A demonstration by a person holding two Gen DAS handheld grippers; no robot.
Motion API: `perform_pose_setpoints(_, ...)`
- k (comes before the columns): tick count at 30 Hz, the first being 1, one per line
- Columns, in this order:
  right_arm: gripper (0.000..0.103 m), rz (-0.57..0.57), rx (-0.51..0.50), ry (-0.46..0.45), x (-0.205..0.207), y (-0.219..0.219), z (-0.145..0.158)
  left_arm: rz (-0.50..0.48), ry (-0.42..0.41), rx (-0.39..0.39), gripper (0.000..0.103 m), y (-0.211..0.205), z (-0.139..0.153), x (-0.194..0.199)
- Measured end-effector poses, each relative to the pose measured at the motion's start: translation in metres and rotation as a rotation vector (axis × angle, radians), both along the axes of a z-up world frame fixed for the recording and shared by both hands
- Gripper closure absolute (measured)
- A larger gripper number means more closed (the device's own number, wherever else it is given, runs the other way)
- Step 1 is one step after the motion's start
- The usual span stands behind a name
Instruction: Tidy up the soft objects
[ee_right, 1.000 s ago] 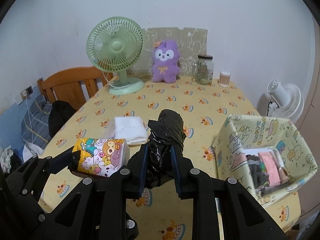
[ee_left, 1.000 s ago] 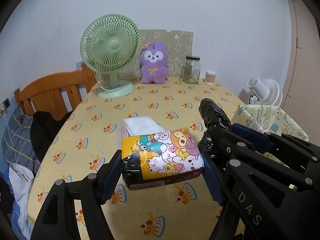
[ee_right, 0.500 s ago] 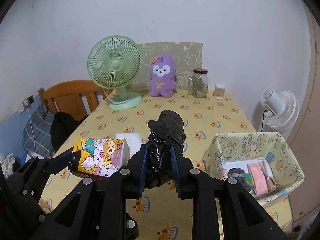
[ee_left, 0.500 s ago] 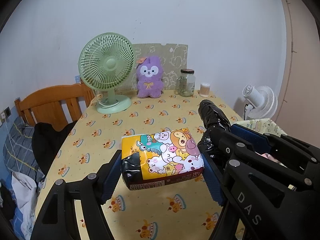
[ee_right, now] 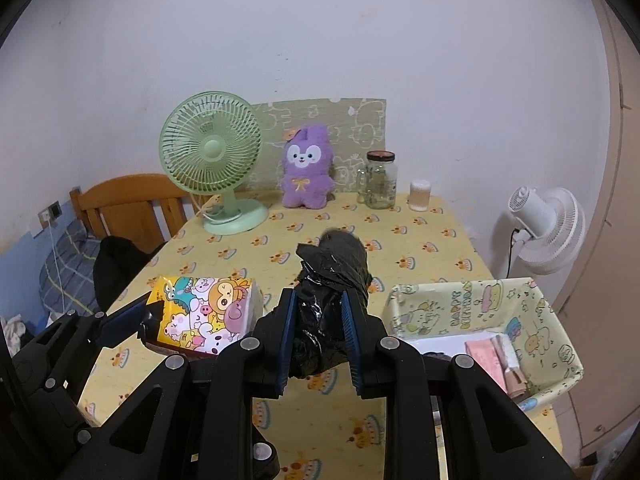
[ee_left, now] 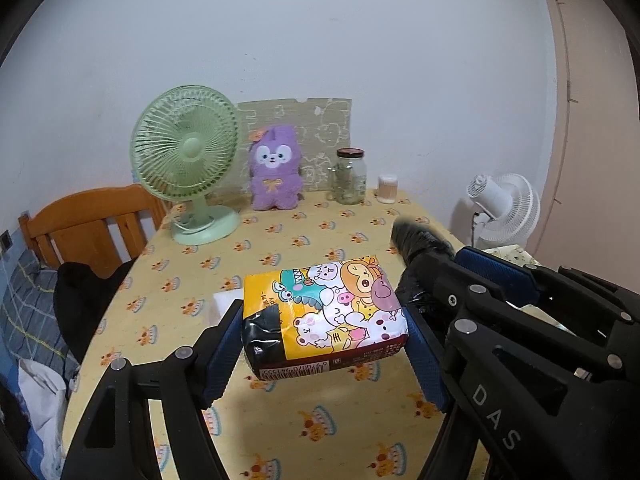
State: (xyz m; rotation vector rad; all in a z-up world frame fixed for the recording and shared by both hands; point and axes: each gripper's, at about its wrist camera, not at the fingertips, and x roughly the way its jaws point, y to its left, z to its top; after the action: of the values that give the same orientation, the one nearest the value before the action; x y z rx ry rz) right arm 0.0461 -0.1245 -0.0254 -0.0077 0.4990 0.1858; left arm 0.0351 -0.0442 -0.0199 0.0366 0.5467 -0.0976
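Observation:
My left gripper (ee_left: pixel 326 344) is shut on a cartoon-printed tissue pack (ee_left: pixel 328 312), held clear above the yellow tablecloth (ee_left: pixel 280 240). Beside it on the right, my right gripper (ee_right: pixel 318 340) is shut on a black plastic roll (ee_right: pixel 332 272) that sticks up and forward between the blue pads. The same tissue pack (ee_right: pixel 208 312) shows at the left of the right wrist view. A patterned fabric storage box (ee_right: pixel 484 300) stands at the table's right edge with pink and white soft items inside. A white folded cloth (ee_left: pixel 224 300) peeks out behind the pack.
At the back of the table stand a green desk fan (ee_right: pixel 214 160), a purple plush bunny (ee_right: pixel 306 168), a glass jar (ee_right: pixel 380 180) and a cotton swab pot (ee_right: pixel 420 196). A wooden chair (ee_left: pixel 92 224) with dark clothing is at the left, a white fan (ee_right: pixel 548 228) at the right.
Both grippers have risen with their loads; the table and back objects sit lower and farther away. The white cloth is now mostly hidden behind the tissue pack. Grips unchanged.

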Motion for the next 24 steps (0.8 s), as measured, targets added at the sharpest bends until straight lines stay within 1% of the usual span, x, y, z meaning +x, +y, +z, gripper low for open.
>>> perform_pose_setpoints(8,0.077,-0.026,0.004,0.004,0.004,-0.024,-0.002,-0.032,0.008,0.004,0.026,-0.023,-0.004,0.008)
perform_pose_setpoints(13,0.077,-0.030,0.014,0.022,0.007,-0.034,-0.010,-0.043,0.017,0.017,0.026,-0.030,-0.009,0.011)
perform_pose_setpoints(17,0.077,-0.024,0.016,0.043,0.008,-0.033,-0.016,-0.042,0.032,0.021,0.026,-0.028,-0.015,0.013)
perform_pose_setpoints(24,0.076,-0.007,0.016,0.051,0.007,-0.020,-0.023,-0.027,0.038,0.018,0.026,-0.017,-0.021,0.009)
